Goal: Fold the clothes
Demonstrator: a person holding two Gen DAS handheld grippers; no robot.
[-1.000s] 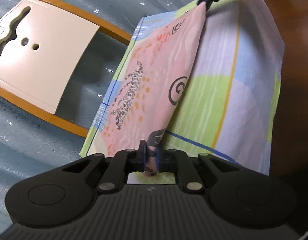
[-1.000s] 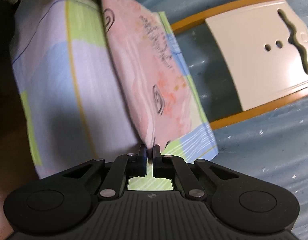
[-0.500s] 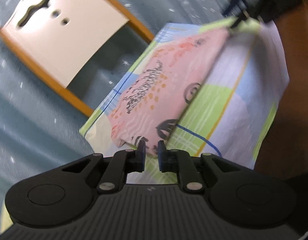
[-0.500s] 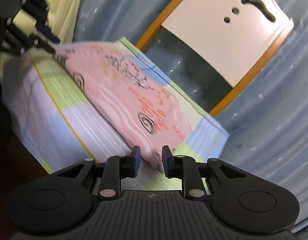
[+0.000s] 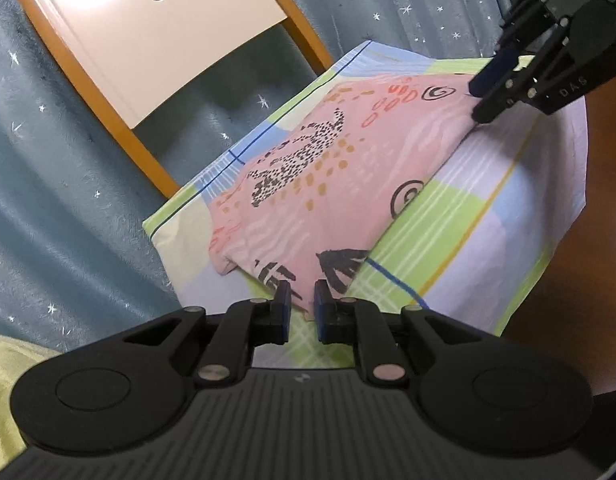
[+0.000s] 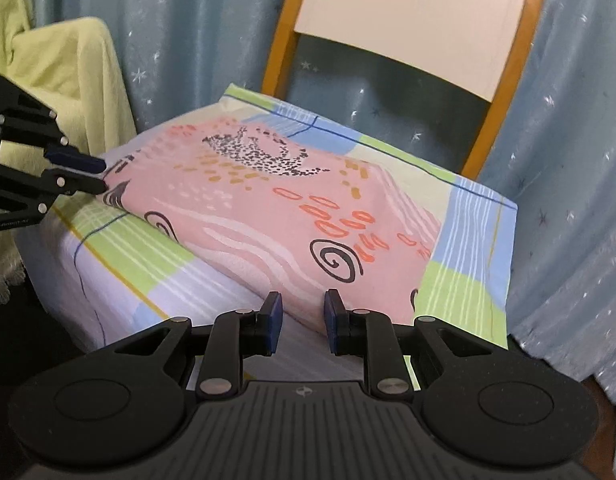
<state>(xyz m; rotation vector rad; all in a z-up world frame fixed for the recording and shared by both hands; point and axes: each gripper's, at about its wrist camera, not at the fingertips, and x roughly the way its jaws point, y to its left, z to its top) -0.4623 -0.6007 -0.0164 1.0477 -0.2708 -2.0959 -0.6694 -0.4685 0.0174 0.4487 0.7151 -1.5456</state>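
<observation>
**Grippers off the cloth – fold laid, finish pending**

Left gripper [image 5: 299, 300]: jaws parted a little, nothing between them; tips just at the near corner of the pink garment [image 5: 320, 184]. Seen from the right wrist cam, its tips sit at the garment's far-left corner, narrow gap, not clearly pinching.

Right gripper [image 6: 299, 312]: jaws apart, wider than the left's, empty; tips astride the garment's near folded edge, no clamp.

Pink garment [image 6: 267, 208]: patterned (spirals, dots, orange marks), lying flat as a compact folded slab. Landmark for all below.

Under garment: checked pastel sheet [image 5: 468, 232] covering a seat or cushion; garment sits toward the sheet's back half, front strip of sheet bare.

Behind garment: chair back [image 5: 155, 36], cream panel w/ orange frame; beyond it blue star-print curtain [image 5: 47, 184].

Left of garment (right cam): yellow-green throw [image 6: 67, 64], draped over sth unseen.

Progress, est.: at least one fold done, edges fairly square. One loose flap shows at the left-gripper end. Left to do, prob.: tidy that corner, maybe one more fold; whether more clothes wait can't be told.
</observation>
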